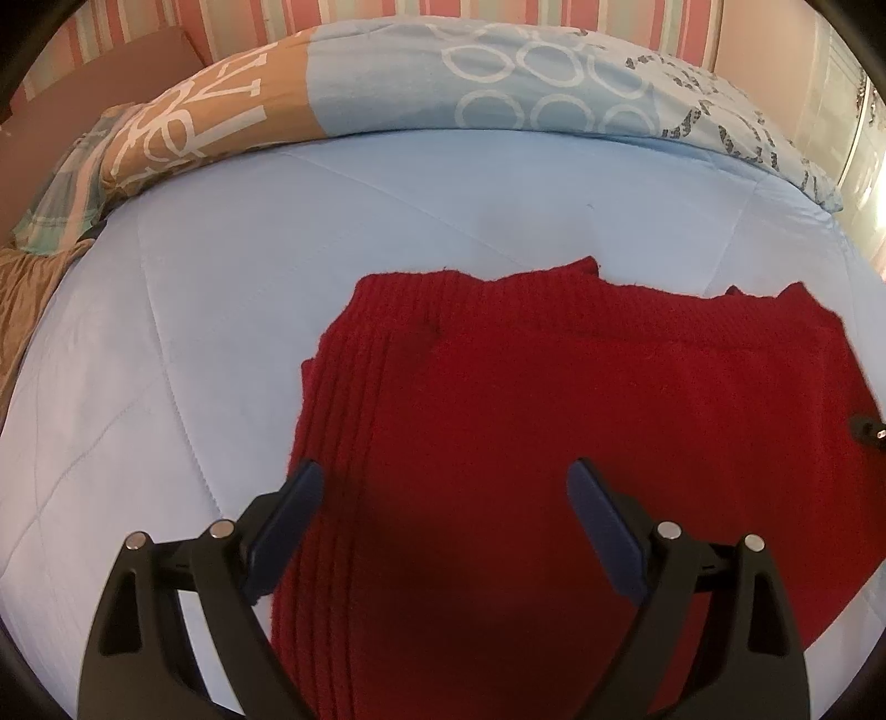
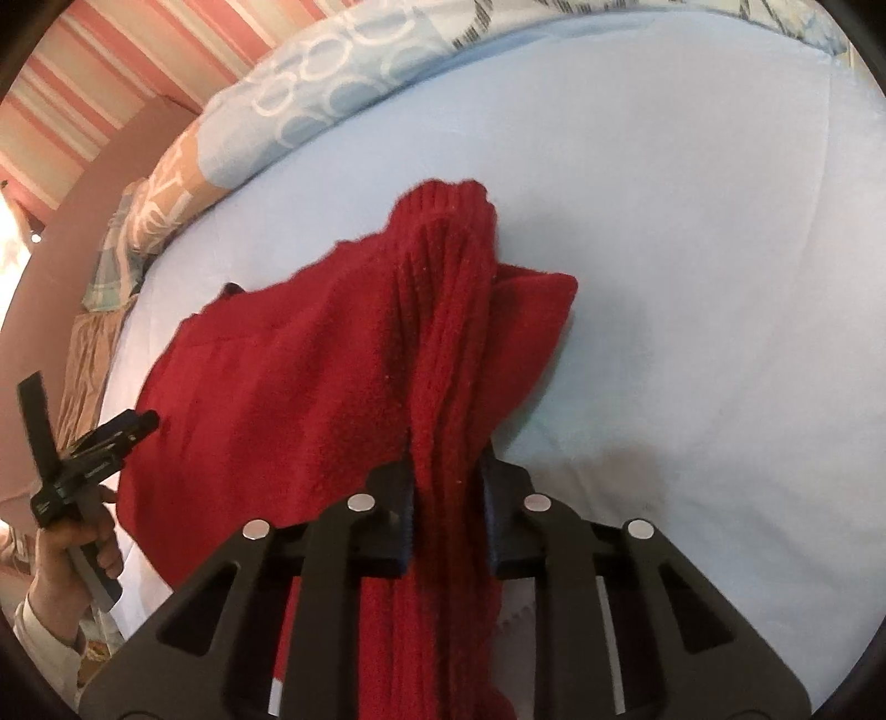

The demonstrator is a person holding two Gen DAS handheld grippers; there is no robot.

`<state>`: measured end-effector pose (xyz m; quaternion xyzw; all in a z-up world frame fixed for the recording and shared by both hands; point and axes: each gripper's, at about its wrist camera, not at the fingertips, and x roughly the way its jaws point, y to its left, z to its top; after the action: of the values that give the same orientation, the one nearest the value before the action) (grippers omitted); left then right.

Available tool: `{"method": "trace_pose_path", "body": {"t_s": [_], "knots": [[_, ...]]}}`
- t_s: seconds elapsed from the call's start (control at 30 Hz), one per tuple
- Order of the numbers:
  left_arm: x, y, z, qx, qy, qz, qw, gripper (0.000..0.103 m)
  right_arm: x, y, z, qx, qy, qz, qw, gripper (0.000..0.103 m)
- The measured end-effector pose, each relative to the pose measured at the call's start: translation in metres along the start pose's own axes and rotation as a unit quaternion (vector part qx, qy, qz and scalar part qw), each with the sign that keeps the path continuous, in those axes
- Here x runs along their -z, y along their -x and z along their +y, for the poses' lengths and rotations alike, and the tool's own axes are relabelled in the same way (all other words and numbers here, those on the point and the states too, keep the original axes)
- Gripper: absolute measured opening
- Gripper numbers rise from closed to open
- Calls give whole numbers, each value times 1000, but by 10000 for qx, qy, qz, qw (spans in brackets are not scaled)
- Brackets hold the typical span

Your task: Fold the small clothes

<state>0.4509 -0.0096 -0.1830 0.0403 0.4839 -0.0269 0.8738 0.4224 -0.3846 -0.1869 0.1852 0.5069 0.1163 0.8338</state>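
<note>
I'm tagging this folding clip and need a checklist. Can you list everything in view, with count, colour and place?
sweater: one, red knit, on the bed, right edge lifted
bed cover: one, pale blue, quilted, under the sweater
pillows: a row, blue and tan prints, at the bed's far edge
wall: pink striped, behind the pillows
left tongs: black, blue pads, open over the sweater's left part
right tongs: black, shut on the sweater's bunched edge
hand: one, holding the left tongs' handle

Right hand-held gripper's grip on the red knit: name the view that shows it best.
Right wrist view. There the right hand-held gripper pinches a bunched fold of the red knit between its pads. The left wrist view shows only that gripper's tip at the garment's right edge.
</note>
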Motion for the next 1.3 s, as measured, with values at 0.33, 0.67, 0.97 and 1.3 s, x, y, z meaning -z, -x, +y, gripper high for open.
{"method": "trace_pose_path", "body": {"t_s": [0.33,0.67,0.97,1.3], "knots": [[10,5,-22,122,-116,10,9999,90,-2,49,-4,383,15,-500,9980,16],[12,6,-36,297,-80,26,9995,90,-9,102,41,255,346,-829,9956,16],[5,22,-9,320,63,-105,9994,90,-30,65,136,-536,110,-573,9969,16],[11,31,46,237,338,-174,9990,90,-2,-18,250,570,340,-657,9956,16]]}}
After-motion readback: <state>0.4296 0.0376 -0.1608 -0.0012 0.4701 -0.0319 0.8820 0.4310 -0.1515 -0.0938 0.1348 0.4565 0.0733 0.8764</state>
